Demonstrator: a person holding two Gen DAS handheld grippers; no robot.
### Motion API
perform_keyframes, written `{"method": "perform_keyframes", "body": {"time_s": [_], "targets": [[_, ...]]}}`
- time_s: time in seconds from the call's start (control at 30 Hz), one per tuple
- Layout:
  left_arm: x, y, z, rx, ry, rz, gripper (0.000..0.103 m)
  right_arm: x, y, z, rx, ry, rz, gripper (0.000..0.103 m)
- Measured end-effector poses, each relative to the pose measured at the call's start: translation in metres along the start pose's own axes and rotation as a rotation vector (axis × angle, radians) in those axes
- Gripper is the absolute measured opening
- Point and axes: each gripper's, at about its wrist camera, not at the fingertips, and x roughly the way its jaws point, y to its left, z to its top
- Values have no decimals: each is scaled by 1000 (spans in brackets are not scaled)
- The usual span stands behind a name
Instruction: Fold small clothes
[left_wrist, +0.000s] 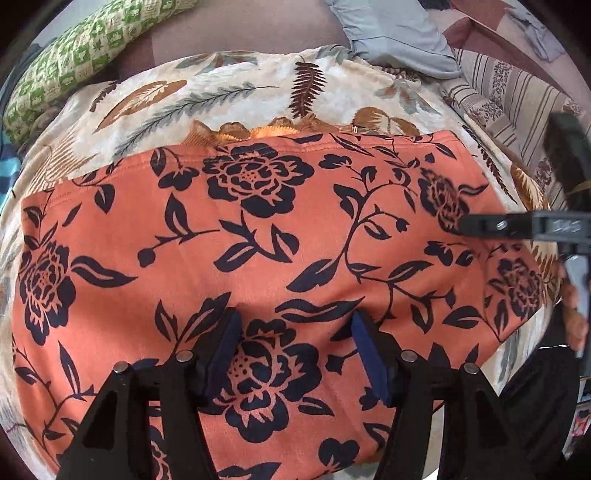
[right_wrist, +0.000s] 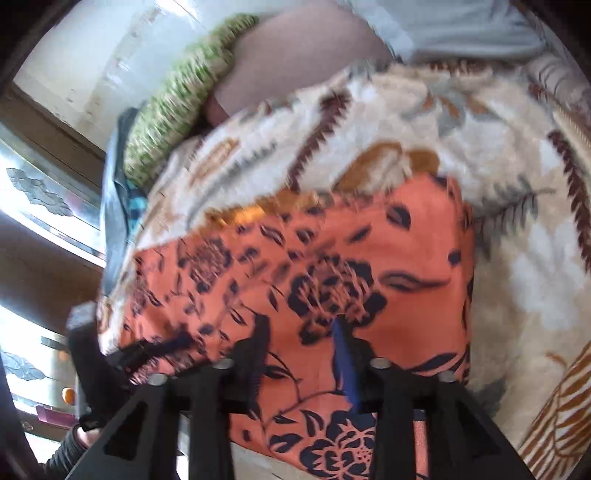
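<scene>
An orange garment with a dark navy flower print (left_wrist: 258, 240) lies flat on a cream leaf-patterned blanket (left_wrist: 229, 92). My left gripper (left_wrist: 295, 347) is open, hovering just above the garment's near part, with nothing between its blue-padded fingers (left_wrist: 225, 347). My right gripper shows at the right edge of the left wrist view (left_wrist: 480, 225), over the garment's right side. In the blurred right wrist view the right gripper (right_wrist: 303, 350) is open above the garment (right_wrist: 369, 236), which lies on the blanket (right_wrist: 517, 258). The left gripper shows there at lower left (right_wrist: 122, 354).
A green-and-white patterned pillow (left_wrist: 74, 62) lies at the far left. A grey cloth (left_wrist: 399, 33) lies at the far side. A striped cushion (left_wrist: 509, 96) is at the far right. A window or glass cabinet (right_wrist: 37, 206) is at the left in the right wrist view.
</scene>
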Motion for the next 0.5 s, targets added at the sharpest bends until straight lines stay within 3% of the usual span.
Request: {"method": "perform_keyframes", "body": {"time_s": [0.07,0.13,0.2,0.27,0.33,0.4,0.5], "targets": [[-23,2,2,-6,-65,-42,63,-3,-4,-4,61,-36,22,52],[-42,10,-2,-2,-137,-36,64,-21,11,-4,11,-87,25,53],[-37,30,-7,-58,-120,1,64,-33,17,-4,-23,-141,22,61],[-7,55,-10,-149,-14,-5,64,-23,3,0,12,-135,-6,72],[-1,62,-9,-155,-46,-27,64,0,-26,7,93,-86,-29,72],[-14,57,-4,-144,-41,-34,64,-12,-28,10,149,-121,6,72],[-40,61,-7,-142,-144,-39,64,-32,-4,19,48,-167,17,72]]}}
